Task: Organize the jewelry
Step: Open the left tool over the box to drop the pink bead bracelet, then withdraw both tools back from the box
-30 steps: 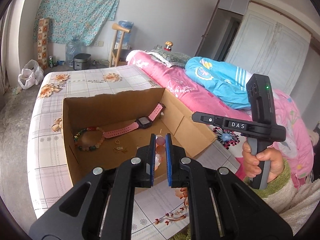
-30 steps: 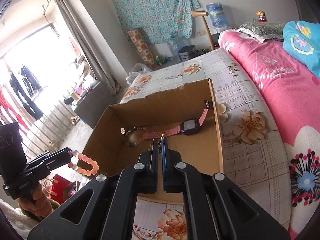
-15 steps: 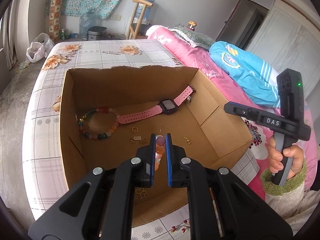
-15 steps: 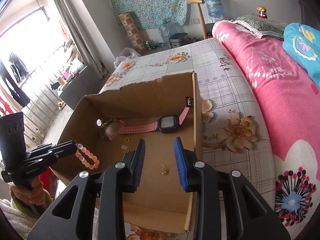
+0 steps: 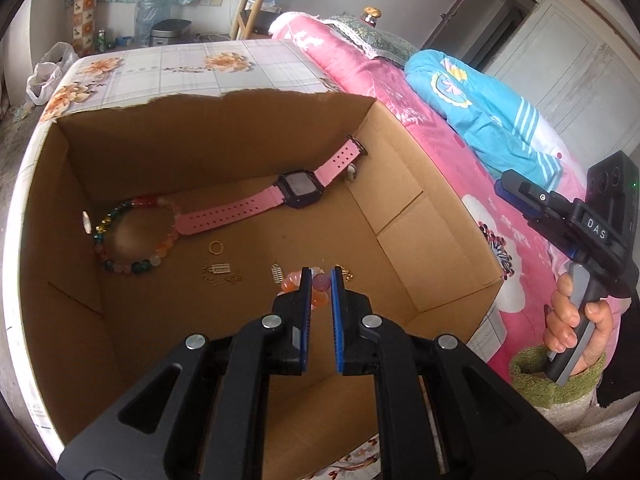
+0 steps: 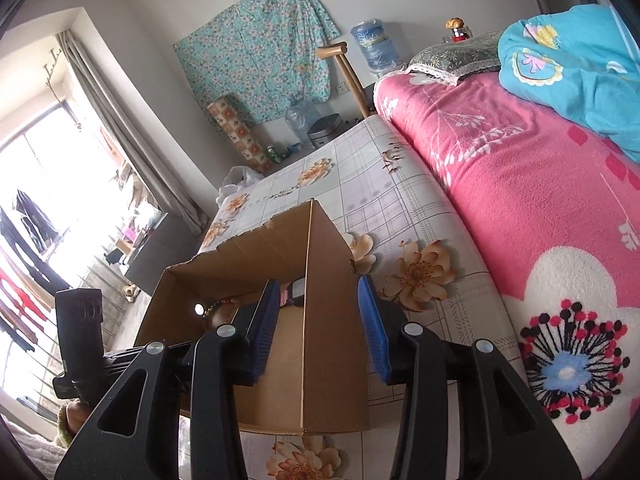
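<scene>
Inside cardboard box (image 5: 404, 216): one pink watch (image 5: 298, 189), one multicolour bead bracelet (image 5: 132, 236). Left hand-held gripper (image 5: 319, 286) clenched on a second, orange-pink bracelet (image 5: 316, 284) over the box floor. Right hand-held gripper (image 6: 318, 312) opening, nothing gripped.

daylight, bright | window (image 6: 36, 184) blown out | fisheye edges warped

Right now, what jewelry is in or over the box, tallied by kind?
Watches: 1, pink watch on the box floor
Bead bracelets: 2, multicolour bracelet on the floor, peach bracelet in the left hand-held gripper
Gold rings: 1, ring
Small gold pieces: about 3 clusters, too small to separate
Total: about 7
</scene>
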The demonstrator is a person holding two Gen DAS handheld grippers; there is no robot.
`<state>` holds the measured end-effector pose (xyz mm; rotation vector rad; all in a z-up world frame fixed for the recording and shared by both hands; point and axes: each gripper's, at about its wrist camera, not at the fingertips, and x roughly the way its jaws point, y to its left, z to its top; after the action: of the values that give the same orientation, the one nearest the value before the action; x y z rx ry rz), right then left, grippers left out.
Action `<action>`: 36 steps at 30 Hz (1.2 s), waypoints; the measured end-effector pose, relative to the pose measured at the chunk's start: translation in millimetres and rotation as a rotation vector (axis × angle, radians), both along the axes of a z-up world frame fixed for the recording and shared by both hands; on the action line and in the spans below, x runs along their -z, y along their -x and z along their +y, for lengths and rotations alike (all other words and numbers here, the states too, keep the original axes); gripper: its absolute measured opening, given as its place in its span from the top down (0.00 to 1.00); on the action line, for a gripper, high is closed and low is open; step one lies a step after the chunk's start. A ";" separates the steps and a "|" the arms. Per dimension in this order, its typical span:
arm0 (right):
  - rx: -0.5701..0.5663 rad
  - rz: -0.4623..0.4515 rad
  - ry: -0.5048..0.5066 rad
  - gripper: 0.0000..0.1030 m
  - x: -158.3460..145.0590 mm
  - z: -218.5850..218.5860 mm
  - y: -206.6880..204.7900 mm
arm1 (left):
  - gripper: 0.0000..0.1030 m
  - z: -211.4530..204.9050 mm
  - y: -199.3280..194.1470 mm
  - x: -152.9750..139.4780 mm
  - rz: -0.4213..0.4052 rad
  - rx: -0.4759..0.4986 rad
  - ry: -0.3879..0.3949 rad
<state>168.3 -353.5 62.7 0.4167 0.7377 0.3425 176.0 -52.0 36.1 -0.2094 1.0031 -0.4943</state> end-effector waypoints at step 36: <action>0.043 0.016 -0.056 0.59 13.5 -20.7 25.3 | 0.51 6.3 -9.8 -43.1 -0.127 -0.122 0.028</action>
<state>143.0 -374.2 49.3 0.4876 0.7346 0.3199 185.8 -45.6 79.2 -0.2592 0.8546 -0.4051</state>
